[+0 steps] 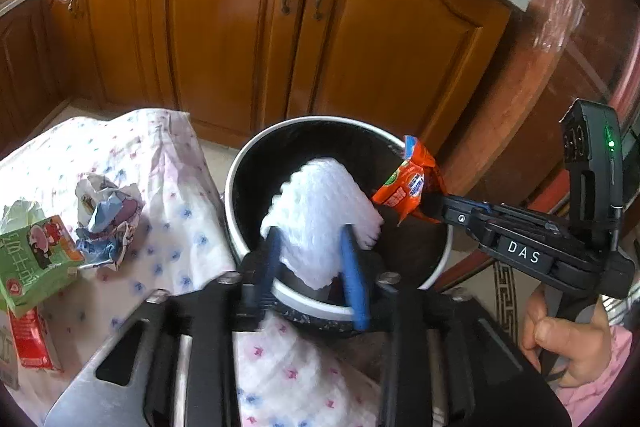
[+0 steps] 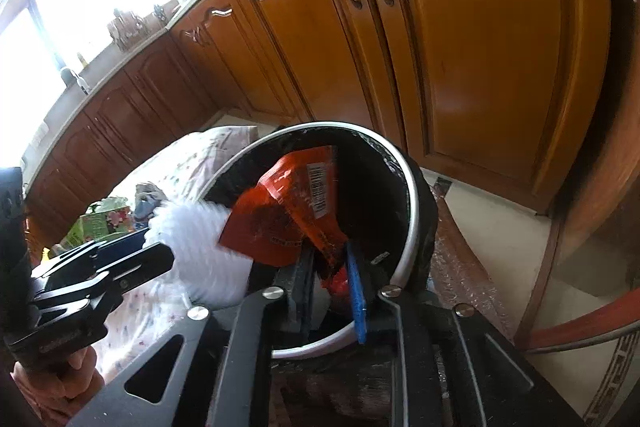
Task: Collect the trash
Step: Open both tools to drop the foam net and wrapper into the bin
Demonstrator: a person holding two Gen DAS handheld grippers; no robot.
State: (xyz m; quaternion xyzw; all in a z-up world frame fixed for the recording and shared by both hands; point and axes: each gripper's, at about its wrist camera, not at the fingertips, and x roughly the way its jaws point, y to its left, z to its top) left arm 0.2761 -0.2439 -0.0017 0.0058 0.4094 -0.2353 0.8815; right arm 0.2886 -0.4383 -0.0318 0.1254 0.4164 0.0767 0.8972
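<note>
A white-rimmed bin (image 1: 320, 121) (image 2: 416, 195) lined with a black bag stands beside the table. My left gripper (image 1: 310, 231) (image 2: 154, 247) hovers over its mouth, jaws apart, with a white paper towel (image 1: 320, 195) (image 2: 192, 239) loose between the blue fingers and blurred in the right wrist view. My right gripper (image 2: 330, 255) (image 1: 434, 205) reaches over the bin from the right. Its jaws stand apart, and the crumpled end of an orange snack wrapper (image 2: 296, 195) (image 1: 404, 187) sits between them, hanging over the bin's inside.
A floral cloth (image 1: 168, 187) covers the table left of the bin. On it lie a crumpled printed paper (image 1: 108, 219), a green carton (image 1: 36, 259) and a red pack (image 1: 30, 339). Wooden cabinets (image 1: 240, 27) stand behind. A hand (image 1: 568, 347) grips the right tool.
</note>
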